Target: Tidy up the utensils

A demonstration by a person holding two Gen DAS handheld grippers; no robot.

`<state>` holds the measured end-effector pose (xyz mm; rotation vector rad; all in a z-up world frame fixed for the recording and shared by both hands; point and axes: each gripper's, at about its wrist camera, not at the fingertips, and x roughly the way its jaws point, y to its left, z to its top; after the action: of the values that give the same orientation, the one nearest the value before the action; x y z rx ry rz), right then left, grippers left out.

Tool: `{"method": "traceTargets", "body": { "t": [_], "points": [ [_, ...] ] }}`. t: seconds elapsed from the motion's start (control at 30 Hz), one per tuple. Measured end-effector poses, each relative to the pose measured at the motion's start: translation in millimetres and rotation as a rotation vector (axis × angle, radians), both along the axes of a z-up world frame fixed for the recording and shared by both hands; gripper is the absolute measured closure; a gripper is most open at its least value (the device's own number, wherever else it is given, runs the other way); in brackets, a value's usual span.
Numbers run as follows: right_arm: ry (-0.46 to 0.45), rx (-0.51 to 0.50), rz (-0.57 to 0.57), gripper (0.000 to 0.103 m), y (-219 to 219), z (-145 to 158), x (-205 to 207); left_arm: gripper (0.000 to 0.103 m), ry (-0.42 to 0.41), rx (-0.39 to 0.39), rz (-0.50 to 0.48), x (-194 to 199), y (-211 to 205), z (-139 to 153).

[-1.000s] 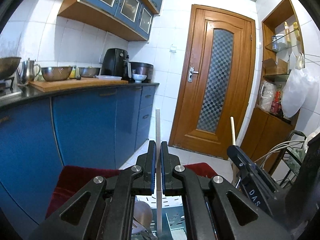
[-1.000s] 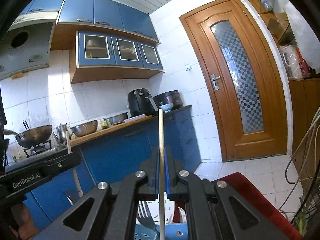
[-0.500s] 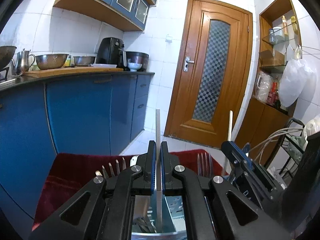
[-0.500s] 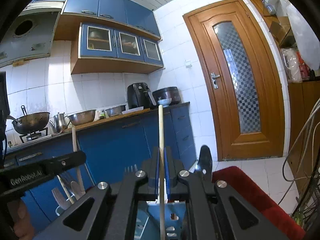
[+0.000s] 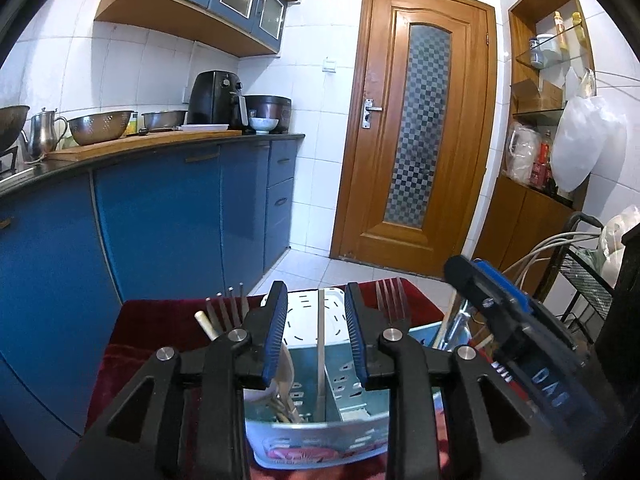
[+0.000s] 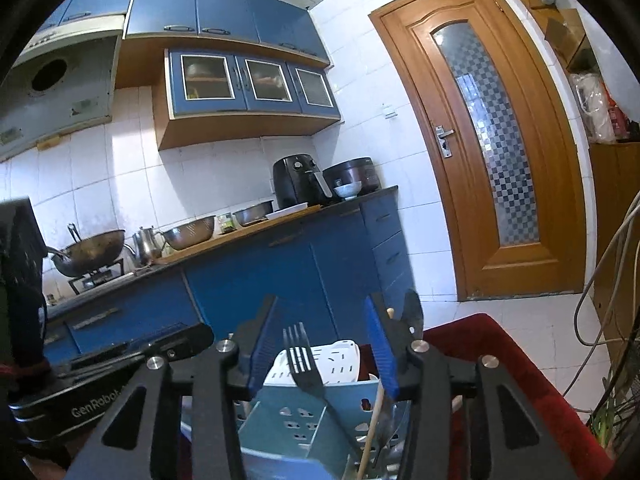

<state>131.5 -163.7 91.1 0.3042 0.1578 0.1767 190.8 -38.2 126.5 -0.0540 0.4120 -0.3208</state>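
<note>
A pale blue and white utensil caddy (image 5: 352, 408) stands on a dark red cloth (image 5: 160, 320). My left gripper (image 5: 317, 332) is open right above it. A white chopstick (image 5: 321, 344) stands free in the caddy between its jaws. Forks (image 5: 391, 300) and a spoon stand in the compartments. In the right wrist view my right gripper (image 6: 323, 344) is open over the same caddy (image 6: 296, 420). A black fork (image 6: 302, 364) and a wooden chopstick (image 6: 372, 424) stand in the caddy, touched by neither finger. The other gripper (image 5: 516, 320) shows at the right.
Blue kitchen cabinets (image 5: 168, 224) and a counter with steel bowls (image 5: 100, 126), a kettle and an air fryer (image 5: 214, 98) run along the left. A wooden door (image 5: 416, 128) is straight ahead. A wire rack with cables (image 5: 580, 264) stands at the right.
Both grippers have dropped toward the caddy and opened. The white chopstick and the wooden chopstick were let go and now stand in the caddy.
</note>
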Motion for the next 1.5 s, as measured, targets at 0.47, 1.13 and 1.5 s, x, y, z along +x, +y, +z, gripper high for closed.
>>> {"method": "traceTargets", "body": {
  "t": [0.47, 1.13, 1.5],
  "points": [
    [0.119, -0.025, 0.038, 0.042, -1, 15, -61, 0.06, -0.003, 0.057, 0.063, -68, 17, 20],
    [0.357, -0.149, 0.018, 0.013, 8, -68, -78, 0.041, 0.102, 0.116, 0.174, -88, 16, -62],
    [0.36, -0.17, -0.012, 0.013, 8, -87, -68, 0.041, 0.056, 0.111, 0.204, -87, 11, -84]
  ]
}}
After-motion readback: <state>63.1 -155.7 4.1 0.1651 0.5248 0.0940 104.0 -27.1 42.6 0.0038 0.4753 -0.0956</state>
